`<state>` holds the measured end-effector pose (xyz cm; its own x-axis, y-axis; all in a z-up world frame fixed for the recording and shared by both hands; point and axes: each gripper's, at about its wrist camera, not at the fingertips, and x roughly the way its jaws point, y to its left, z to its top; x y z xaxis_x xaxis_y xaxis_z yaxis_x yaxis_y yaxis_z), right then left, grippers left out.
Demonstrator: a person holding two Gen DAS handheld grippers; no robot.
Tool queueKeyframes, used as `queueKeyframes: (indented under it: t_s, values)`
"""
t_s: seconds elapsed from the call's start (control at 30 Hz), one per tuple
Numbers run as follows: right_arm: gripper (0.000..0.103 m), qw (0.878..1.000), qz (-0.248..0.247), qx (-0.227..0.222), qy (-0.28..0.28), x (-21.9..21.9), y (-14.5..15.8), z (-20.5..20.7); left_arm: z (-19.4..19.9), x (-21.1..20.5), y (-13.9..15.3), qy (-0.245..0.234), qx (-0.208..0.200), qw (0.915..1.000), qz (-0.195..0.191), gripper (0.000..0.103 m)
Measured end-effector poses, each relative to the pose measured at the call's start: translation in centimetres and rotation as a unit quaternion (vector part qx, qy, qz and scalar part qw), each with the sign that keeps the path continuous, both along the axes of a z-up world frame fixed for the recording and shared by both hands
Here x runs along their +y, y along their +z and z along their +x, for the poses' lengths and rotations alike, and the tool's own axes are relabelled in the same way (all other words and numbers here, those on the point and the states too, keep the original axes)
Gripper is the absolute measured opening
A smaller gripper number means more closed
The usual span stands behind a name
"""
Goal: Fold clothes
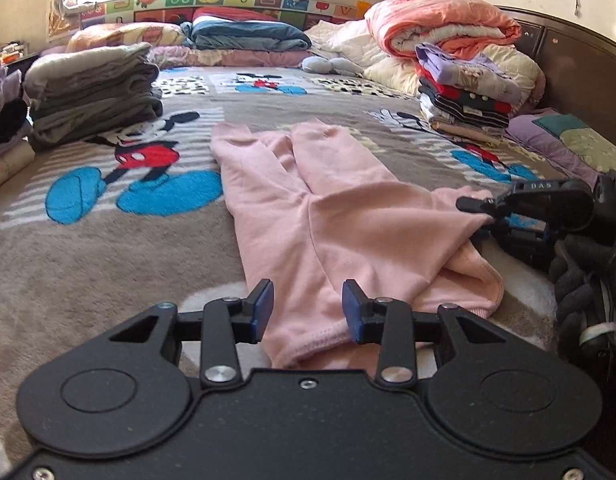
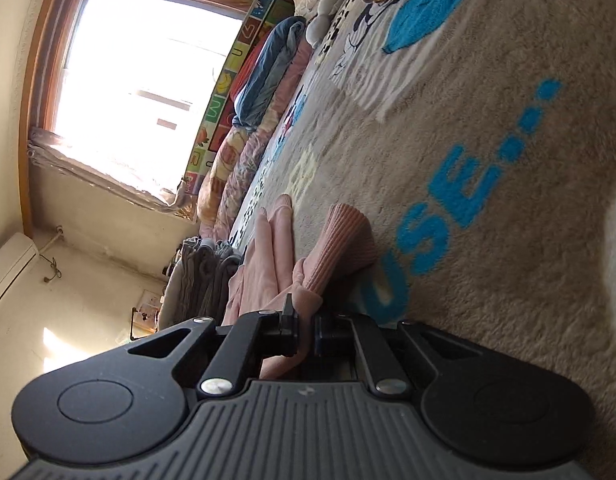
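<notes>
One pink garment [image 1: 308, 208] on the bed [image 1: 107, 240], two hand-held grippers at its near end.
Left wrist view: the left hand-held gripper [image 1: 308, 308] stands spread astride the garment's hem; two folded stacks flank the garment. Right wrist view: the right hand-held gripper [image 2: 305, 330] pinches the garment's edge.

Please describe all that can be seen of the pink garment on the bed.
The pink garment looks like soft knit trousers with ribbed cuffs, lying flat on the cartoon-print blanket, legs pointing away. The right gripper is shut on its right edge; the left gripper straddles the near hem, pads apart.
</notes>
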<state>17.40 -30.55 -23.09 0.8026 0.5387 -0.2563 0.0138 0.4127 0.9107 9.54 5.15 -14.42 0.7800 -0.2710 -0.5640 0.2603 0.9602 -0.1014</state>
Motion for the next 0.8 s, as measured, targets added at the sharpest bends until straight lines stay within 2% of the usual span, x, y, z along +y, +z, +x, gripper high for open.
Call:
queueKeyframes:
  t_s: [0.17, 0.23, 0.27, 0.4, 0.43, 0.5, 0.53, 0.7, 0.8]
  values:
    - [0.010, 1.000, -0.015, -0.015, -0.004, 0.7, -0.2, -0.8, 4.0, -0.2, 2.1, 0.020, -0.035, 0.9991, 0.011, 0.034]
    - [0.010, 0.999, -0.021, -0.023, -0.005, 1.0, -0.3, -0.9, 6.5, -0.6, 2.3, 0.017, -0.033, 0.9992, 0.015, 0.025]
    - [0.010, 0.999, -0.024, -0.027, -0.005, 1.0, -0.4, -1.0, 8.0, -0.8, 2.4, 0.022, -0.031, 0.9991, 0.022, 0.025]
    - [0.010, 0.999, -0.019, -0.040, -0.005, 1.0, -0.8, -1.1, 13.5, -0.9, 1.6, 0.038, 0.004, 0.9989, 0.028, 0.021]
    - [0.010, 0.999, -0.018, -0.042, -0.006, 0.9, -0.9, -1.2, 14.8, -0.9, 1.0, 0.039, 0.022, 0.9985, 0.030, 0.021]
    - [0.010, 0.999, -0.016, -0.047, -0.004, 0.8, -1.1, -1.2, 17.0, -0.9, -0.8, 0.014, 0.081, 0.9964, 0.021, 0.021]
    - [0.010, 0.999, -0.014, -0.050, -0.003, 0.7, -1.1, -1.1, 17.4, -0.7, -1.0, 0.012, 0.081, 0.9963, 0.025, 0.021]
    - [0.010, 0.998, 0.002, -0.065, 0.004, 0.4, -1.5, -1.0, 18.6, 1.5, 0.3, 0.041, 0.053, 0.9975, -0.022, 0.021]
    - [0.010, 0.997, 0.008, -0.072, 0.010, 0.3, -1.5, -0.9, 21.7, 1.3, -0.1, 0.056, 0.070, 0.9960, -0.007, 0.021]
